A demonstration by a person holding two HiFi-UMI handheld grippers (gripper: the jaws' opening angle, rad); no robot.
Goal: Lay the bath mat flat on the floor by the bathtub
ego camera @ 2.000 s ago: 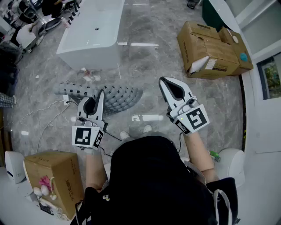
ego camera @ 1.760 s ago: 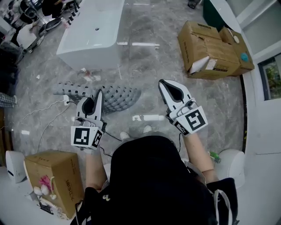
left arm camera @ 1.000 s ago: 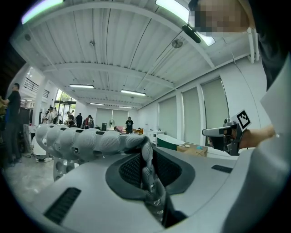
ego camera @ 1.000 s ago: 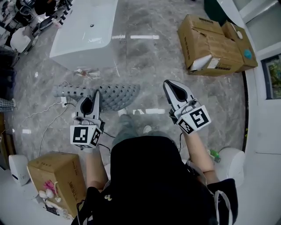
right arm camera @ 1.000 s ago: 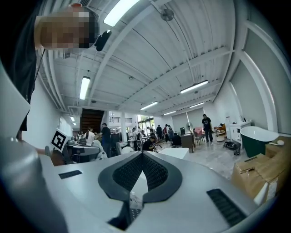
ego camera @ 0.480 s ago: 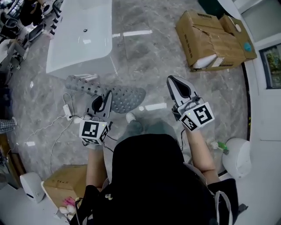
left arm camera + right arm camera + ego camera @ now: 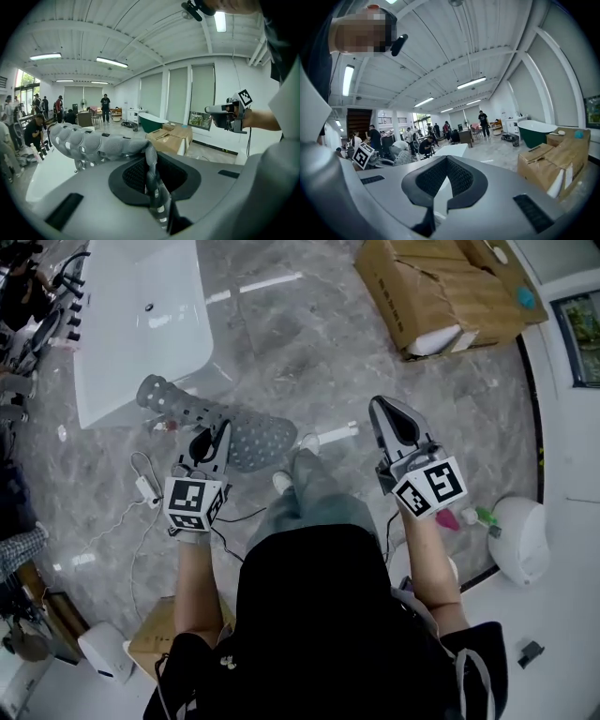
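The bath mat [image 7: 202,418] is grey rubber dotted with holes and curled lengthwise. It reaches from my left gripper [image 7: 218,432] towards the near corner of the white bathtub [image 7: 141,324]. The left gripper is shut on one edge of the mat. In the left gripper view the mat [image 7: 93,143] sticks out to the left of the left gripper [image 7: 151,154], off the floor, with its edge pinched between the pads. My right gripper [image 7: 385,410] is held at the right over bare marble floor, shut with nothing in it. The right gripper view shows the right gripper [image 7: 446,159] pointing across the room at the bathtub [image 7: 452,151].
Cardboard boxes [image 7: 441,292] lie at the top right. A power strip with a cable [image 7: 145,488] is on the floor to the left of my left hand. A white bin [image 7: 518,540] and small bottles [image 7: 464,518] stand at right. Another box [image 7: 155,643] sits lower left. People stand in the background.
The person has stepped forward toward the tub, carrying the mat along. The mat's free end now points at the tub's near corner. Both grippers keep their state.
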